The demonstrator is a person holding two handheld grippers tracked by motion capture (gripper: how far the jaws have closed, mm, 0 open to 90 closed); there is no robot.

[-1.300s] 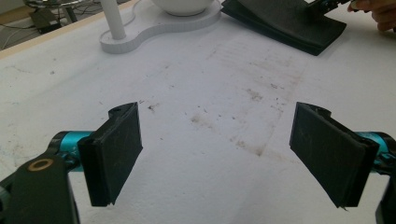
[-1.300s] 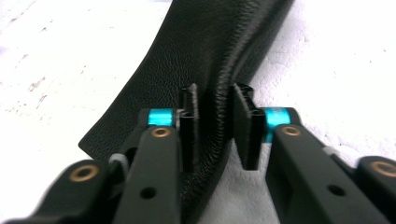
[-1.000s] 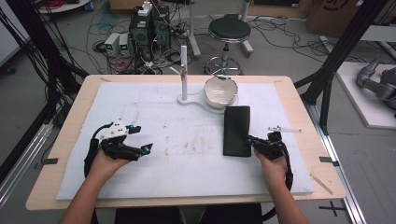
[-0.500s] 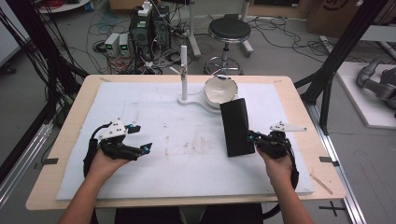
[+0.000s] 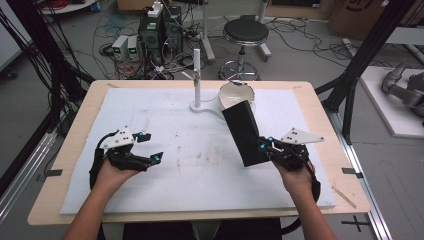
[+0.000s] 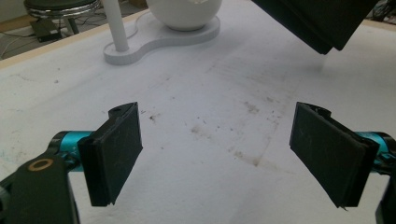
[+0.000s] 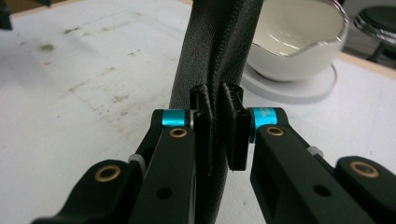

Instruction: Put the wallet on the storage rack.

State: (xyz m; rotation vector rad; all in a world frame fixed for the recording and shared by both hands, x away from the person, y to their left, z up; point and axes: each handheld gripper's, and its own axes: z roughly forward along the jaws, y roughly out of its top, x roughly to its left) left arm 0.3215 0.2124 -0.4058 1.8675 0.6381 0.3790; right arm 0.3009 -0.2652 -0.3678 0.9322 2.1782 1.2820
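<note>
Black leather-look case (image 5: 243, 132), flat and stitched along the edge, pinched at its near edge by the right gripper (image 5: 267, 148) and lifted clear of the white mat (image 5: 165, 125); tilted up, far end leaning toward the white bowl (image 5: 237, 95). Right gripper view: jaws closed tight on the case (image 7: 219, 60), pads squeezing the seam from both sides, bowl (image 7: 292, 39) just behind it on its white stand base (image 7: 299, 86). The left gripper view catches the raised corner of the case (image 6: 322, 21) hanging above the mat, not touching.

Left gripper (image 5: 150, 155) rests low on the mat's left side, well apart from the case, jaws spread wide, nothing between them; pads (image 6: 116, 149) face each other over bare stained mat (image 6: 210, 116).

Step in hand, as I judge it: lift and carry the case, probably to stand it up or move it toward the bowl and the white post (image 5: 197, 75). To do it well: keep the squeeze firm, the grip is only on a thin edge so the case can swing or slip; raise it slowly and keep the far end from clipping the bowl rim. Bring the open left gripper in to catch the free edge if it needs steadying or opening. Set it down flat or fully upright, don't drop it from tilted
</note>
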